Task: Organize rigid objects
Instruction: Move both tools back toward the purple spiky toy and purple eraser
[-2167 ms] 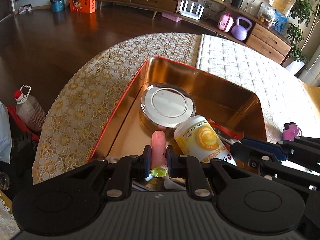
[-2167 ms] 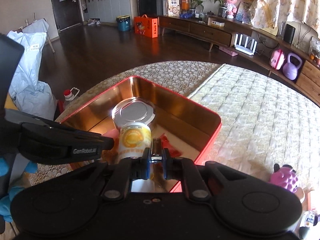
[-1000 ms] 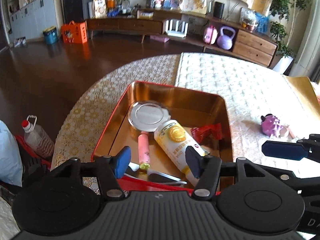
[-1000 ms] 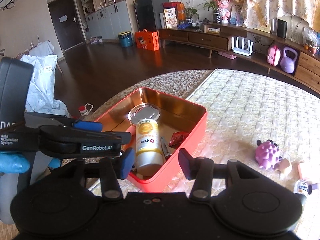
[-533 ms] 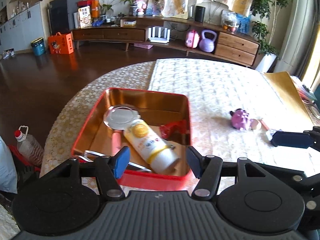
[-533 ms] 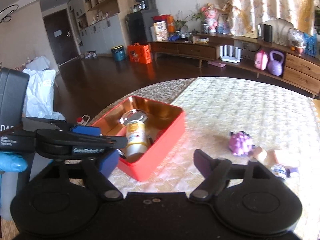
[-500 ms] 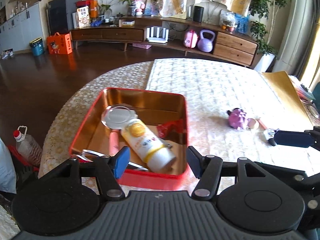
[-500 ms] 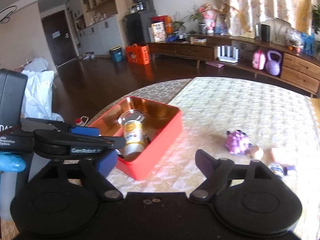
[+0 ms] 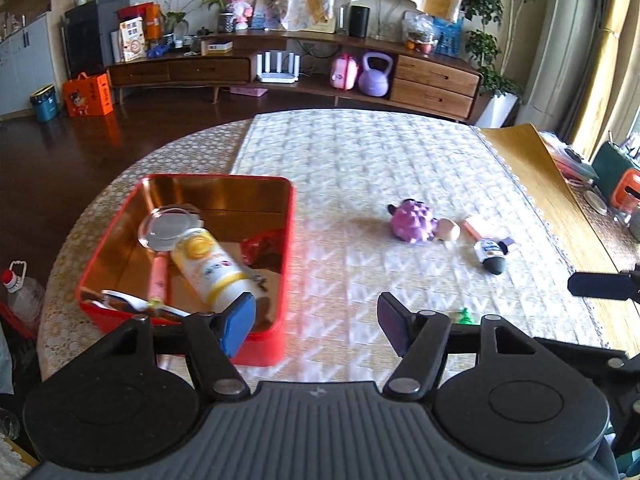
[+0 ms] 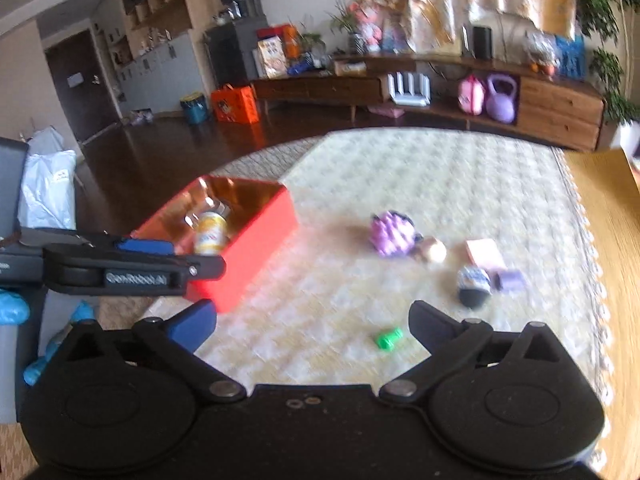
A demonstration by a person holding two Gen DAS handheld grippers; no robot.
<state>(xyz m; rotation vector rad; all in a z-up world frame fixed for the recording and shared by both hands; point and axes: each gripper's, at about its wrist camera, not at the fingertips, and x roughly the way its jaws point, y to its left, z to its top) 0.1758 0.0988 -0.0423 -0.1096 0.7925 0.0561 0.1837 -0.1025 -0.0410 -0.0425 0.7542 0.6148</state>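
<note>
A red tin box with a gold inside stands on the table's left part. It holds a yellow-and-white bottle, a round silver lid, a pink tube and a red wrapper. On the cloth to the right lie a purple spiky toy, a small dark-capped bottle, a pink block and a small green piece. My left gripper is open and empty, near the box's front right corner. My right gripper is open and empty, above the cloth near the green piece.
A white quilted cloth covers the table, with a lace cloth at the left edge and bare wood at the right. A plastic jug stands on the floor to the left. A low cabinet lines the far wall.
Both grippers let go of their objects in the box, opened, and pulled back. Both have swung right, bringing the loose things on the cloth into view.
</note>
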